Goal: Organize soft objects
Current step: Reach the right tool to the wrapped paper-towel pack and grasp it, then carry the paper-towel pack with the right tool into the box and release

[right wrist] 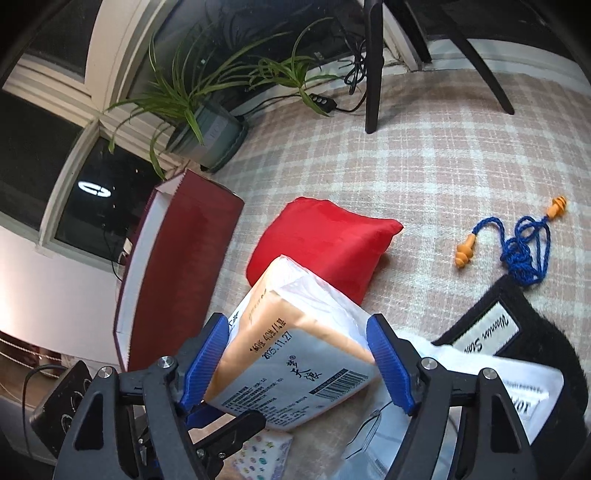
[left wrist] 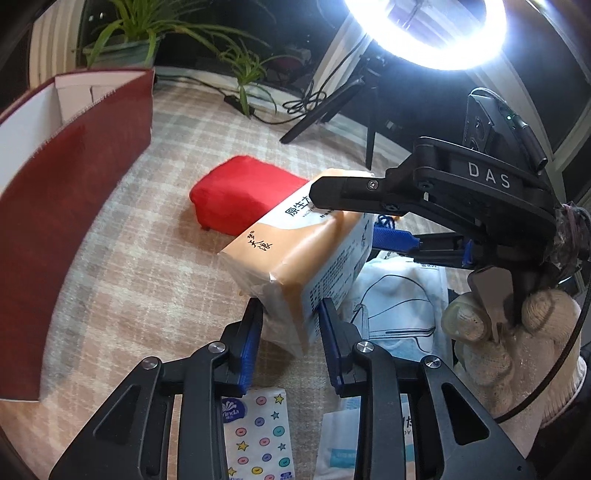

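An orange-and-white tissue pack (left wrist: 295,254) (right wrist: 295,354) is tilted above the plaid cloth, held at both ends. My left gripper (left wrist: 291,317) is shut on its near end, the blue pads squeezing the plastic wrap. My right gripper (right wrist: 295,350) straddles the other end across its width, both pads touching the sides; in the left wrist view the right gripper (left wrist: 345,216) comes in from the right, held by a gloved hand (left wrist: 517,332). A red soft pouch (left wrist: 243,199) (right wrist: 325,243) lies just behind the pack. A red box (left wrist: 74,206) (right wrist: 177,266), white inside, stands open at the left.
Under the pack lie a mask packet (left wrist: 399,306), a star-printed Vinda tissue packet (left wrist: 258,435) and a black fuzzy item (right wrist: 517,332). Orange earplugs on a blue cord (right wrist: 517,243) lie to the right. Tripod legs (right wrist: 373,74), a ring light (left wrist: 428,33) and potted plants (right wrist: 207,133) stand behind.
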